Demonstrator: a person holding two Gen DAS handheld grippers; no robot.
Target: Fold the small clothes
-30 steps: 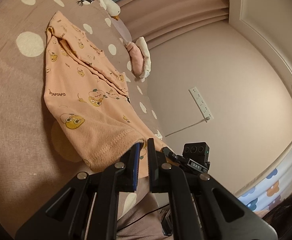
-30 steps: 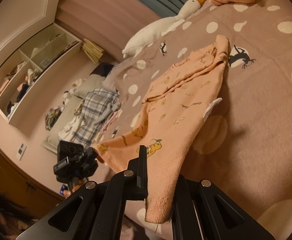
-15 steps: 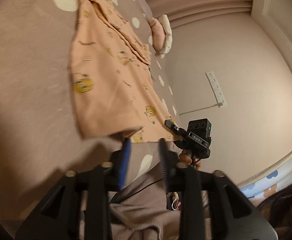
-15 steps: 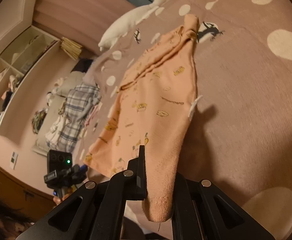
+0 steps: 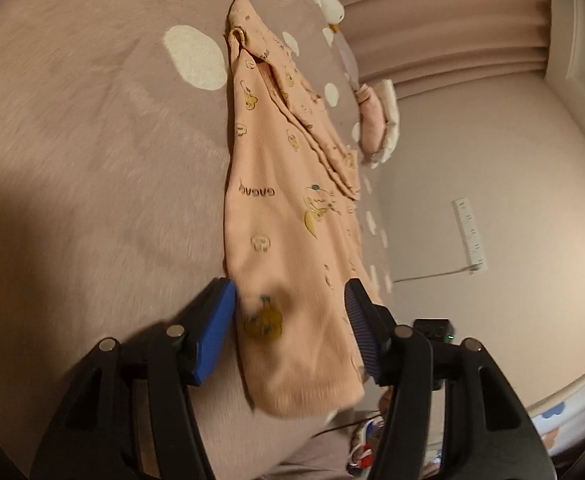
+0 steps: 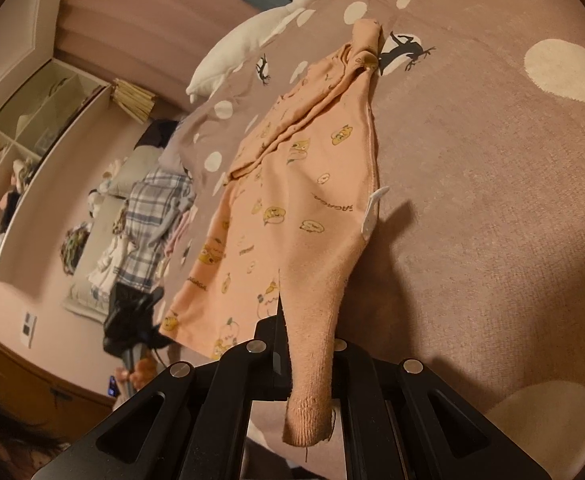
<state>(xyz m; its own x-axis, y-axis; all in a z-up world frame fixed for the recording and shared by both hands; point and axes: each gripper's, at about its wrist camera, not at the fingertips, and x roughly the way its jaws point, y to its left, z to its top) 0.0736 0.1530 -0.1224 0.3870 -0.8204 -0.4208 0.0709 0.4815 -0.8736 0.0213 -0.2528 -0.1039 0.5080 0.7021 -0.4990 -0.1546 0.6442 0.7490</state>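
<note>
Peach-orange garment (image 5: 288,208) stretched long on the bed, running away from both hand-held grippers toward the far end. It's a small child's piece, printed with little yellow cartoon figures and lettering, a folded layer ridged along its far half, and a white label (image 6: 372,210) sticking out from one side seam.

Left hand-held gripper (image 5: 290,320): jaws have just been opening, and they stand wide now, blue pads either side of the near hem, which lies between them untouched by either pad. Right hand-held gripper (image 6: 306,344): clamped tight on the near corner of the garment, the ribbed edge hanging down past the fingers toward the camera.

The left view is smeared near the fingers, so the hem's print there is hard to read. In the right view the other gripper's body shows only as a dark blur off to the left, with fingertips of a hand below it.

The bed cover (image 5: 92,160) is mauve-brown with cream dots and black deer figures. A white plush goose (image 6: 260,36) lies beyond the garment, a folded pink-and-white bundle (image 5: 376,124) off to the right of the left gripper. Pink curtains (image 5: 444,24), a power strip (image 5: 470,236) on the wall, open shelves (image 6: 24,152) and a heap of plaid clothes (image 6: 148,220) fill the room.
</note>
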